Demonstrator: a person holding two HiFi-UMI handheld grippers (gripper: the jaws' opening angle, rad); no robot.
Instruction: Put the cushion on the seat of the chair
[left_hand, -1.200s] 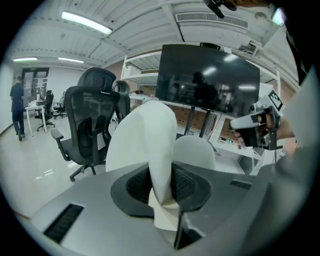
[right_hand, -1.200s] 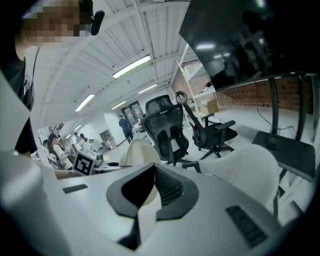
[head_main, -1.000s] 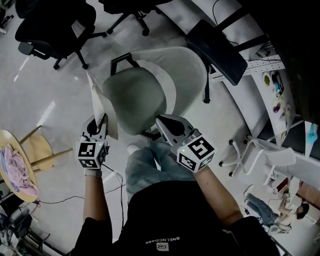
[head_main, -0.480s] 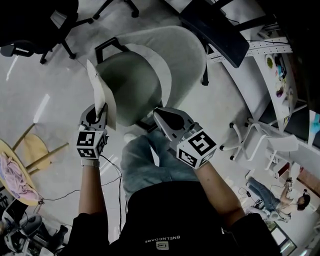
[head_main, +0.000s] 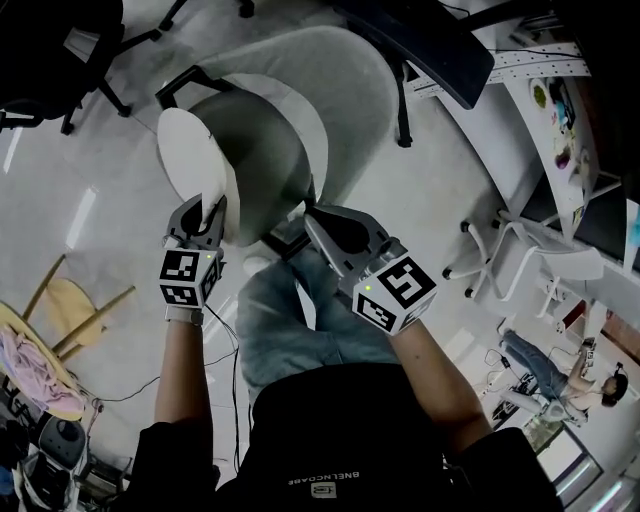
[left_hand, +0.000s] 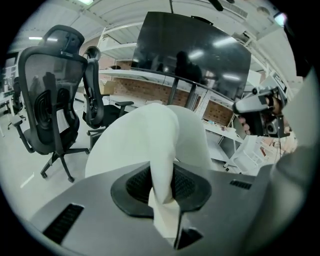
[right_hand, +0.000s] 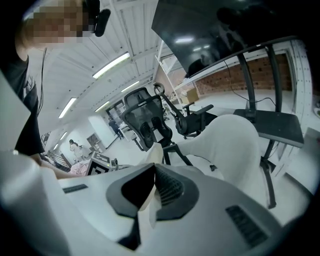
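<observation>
The cushion (head_main: 255, 165) is round, grey-green on one face and pale on the other (head_main: 188, 160). It hangs tilted over the seat of the white shell chair (head_main: 360, 80). My left gripper (head_main: 207, 207) is shut on its pale left edge, and white fabric (left_hand: 160, 150) bunches between the jaws of my left gripper (left_hand: 163, 200). My right gripper (head_main: 312, 215) is shut on the cushion's near right edge. A thin pale strip (right_hand: 149, 200) sits pinched in the jaws of my right gripper (right_hand: 150, 192). The chair's white back (right_hand: 235, 145) stands behind. The cushion hides the seat.
Black office chairs (head_main: 50, 40) stand at the upper left, and more of them (left_hand: 47, 100) show in the left gripper view. A dark monitor on a stand (head_main: 425, 40) is close behind the chair. A white chair (head_main: 540, 280) is at right, a wooden stool (head_main: 45, 345) with pink cloth at left. My knee (head_main: 285, 320) is below the cushion.
Both grippers have sunk with the cushion, closer to the white chair. The cushion has tipped, so its pale face at the left now shows as a broad disc. Both grips are unchanged.
</observation>
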